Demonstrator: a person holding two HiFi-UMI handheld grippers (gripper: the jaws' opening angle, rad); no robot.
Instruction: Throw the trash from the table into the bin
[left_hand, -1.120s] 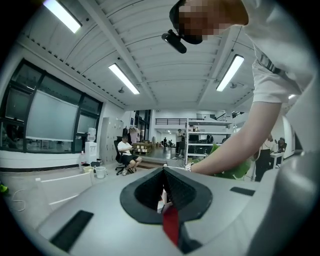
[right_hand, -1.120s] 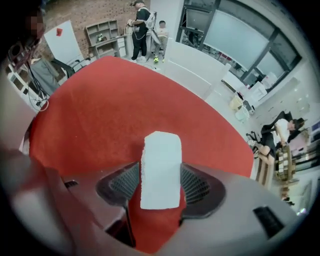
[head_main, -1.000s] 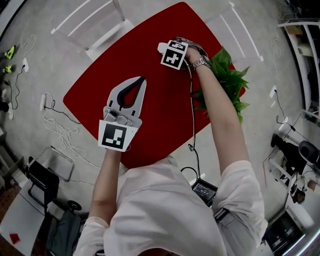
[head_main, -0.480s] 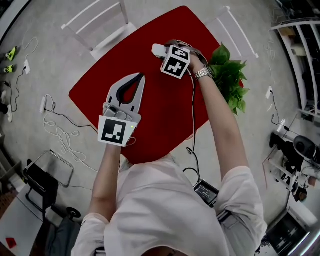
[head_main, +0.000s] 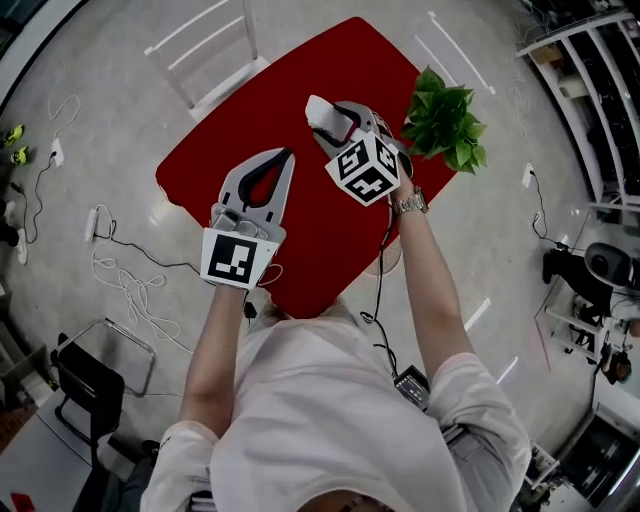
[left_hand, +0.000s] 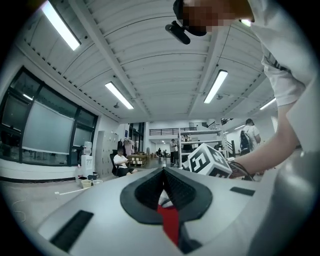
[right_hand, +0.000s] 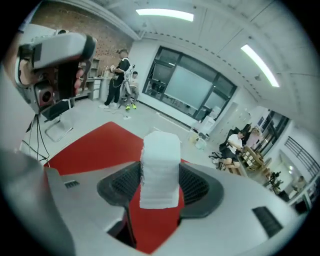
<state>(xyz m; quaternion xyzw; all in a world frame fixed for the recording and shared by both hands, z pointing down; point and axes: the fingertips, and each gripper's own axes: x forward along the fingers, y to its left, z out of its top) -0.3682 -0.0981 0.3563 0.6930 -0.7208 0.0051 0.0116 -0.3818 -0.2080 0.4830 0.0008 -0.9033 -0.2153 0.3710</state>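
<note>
Right tool (right_hand: 160, 172), centre of its own view: jaws clamped on a white folded paper wad (right_hand: 160, 160), which stands upright between them, over the red bench (head_main: 320, 235). Left tool (head_main: 283, 158), left of centre in the head view: jaws closed tip to tip, nothing held. Green plant (head_main: 443, 125) at upper right, beside the bench edge.

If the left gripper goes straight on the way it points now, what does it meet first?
Probably nothing: the left gripper points level over the table, with the right gripper off to its right.
</note>
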